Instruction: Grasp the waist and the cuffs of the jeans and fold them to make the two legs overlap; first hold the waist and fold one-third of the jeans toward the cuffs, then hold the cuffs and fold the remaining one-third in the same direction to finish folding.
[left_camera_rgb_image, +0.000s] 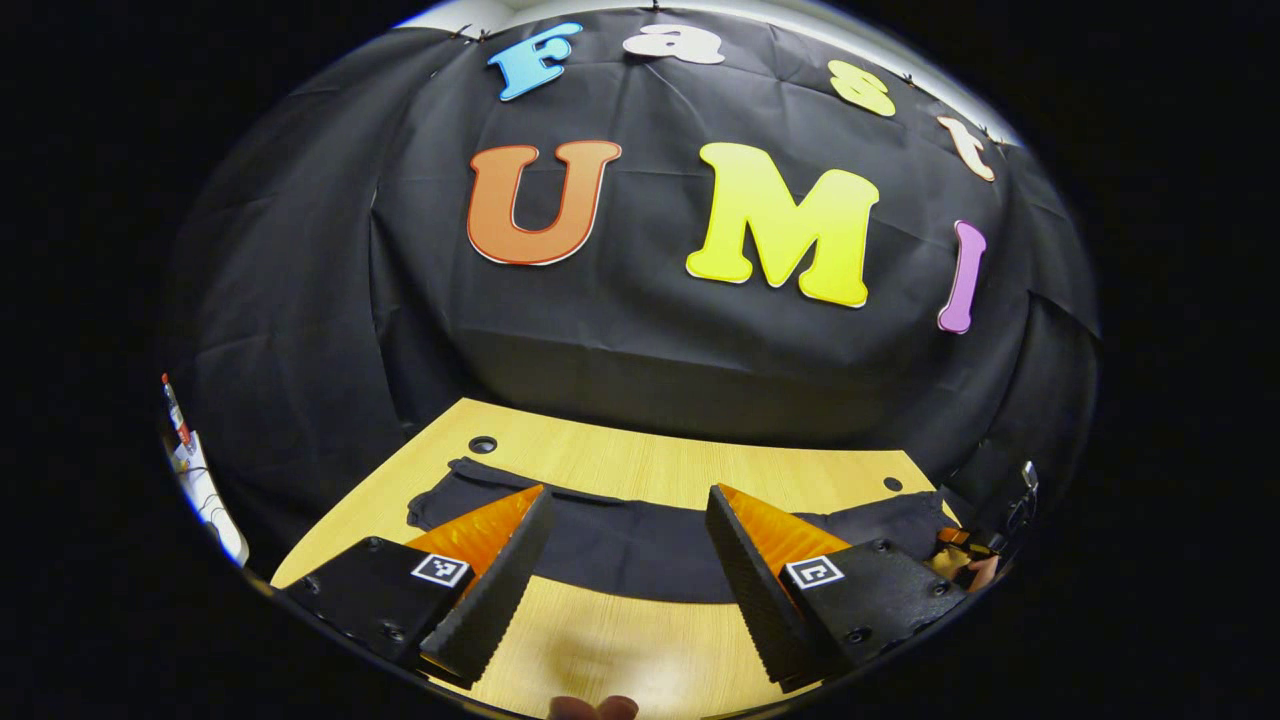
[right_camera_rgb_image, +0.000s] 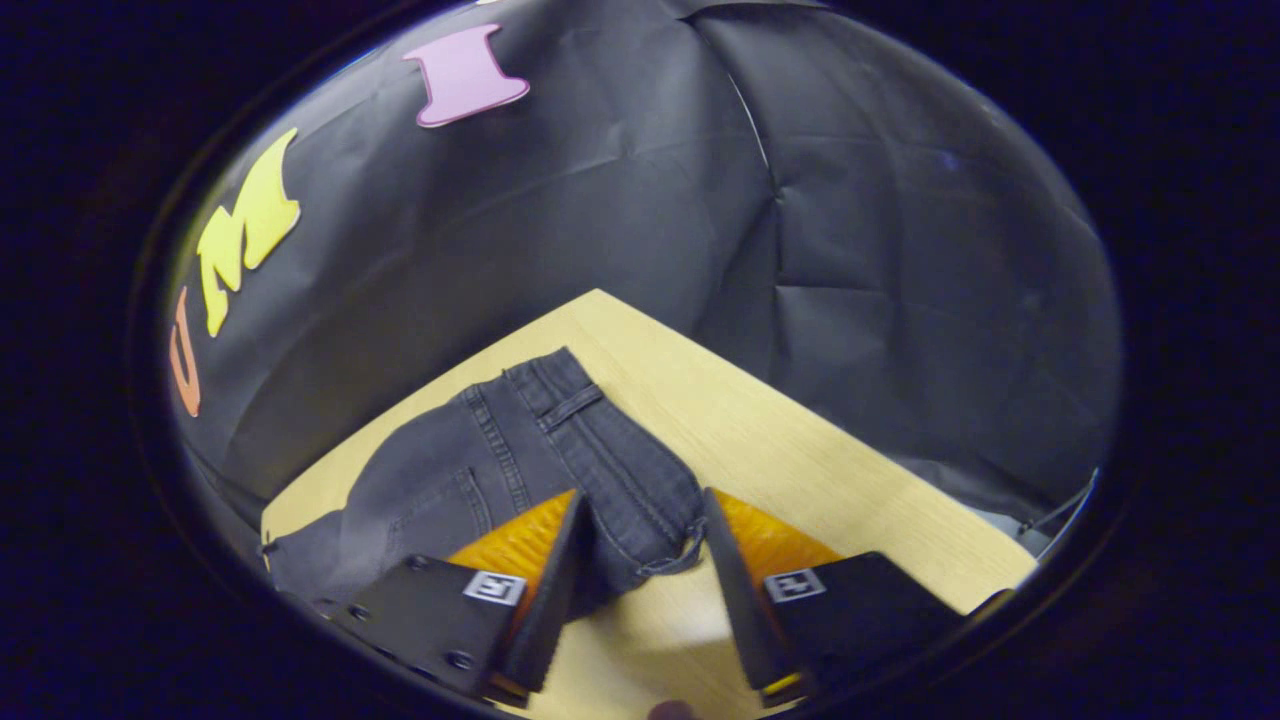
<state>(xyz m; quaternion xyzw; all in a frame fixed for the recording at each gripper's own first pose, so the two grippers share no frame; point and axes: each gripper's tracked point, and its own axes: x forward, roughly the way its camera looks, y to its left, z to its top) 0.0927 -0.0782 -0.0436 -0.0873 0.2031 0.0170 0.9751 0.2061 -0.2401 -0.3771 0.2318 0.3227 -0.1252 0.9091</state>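
So in the left gripper view, your left hand-held gripper is spread wide open with nothing between its fingers, hovering over the light wood counter. The dark jeans lie flat across the counter just ahead of the fingertips, running side to side past both fingers, with bare wood showing between the fingers on your side of the fabric. One end of the jeans reaches out beyond the left finger, close to a round hole in the counter, and the other end runs off past the right finger toward a smaller hole near the far right corner. Down at that right edge you can make out a bit of the other gripper, but it's too small and dark to say much. In the right gripper view, your right hand-held gripper is also released, fingers well apart and not pressing on anything. The waist end of the jeans sits right between and ahead of the fingers, belt loops and a pocket visible, with the fabric's corner lying in the gap and running under the left finger. The rest trails off to the left of that finger, and the counter's corner is straight ahead.
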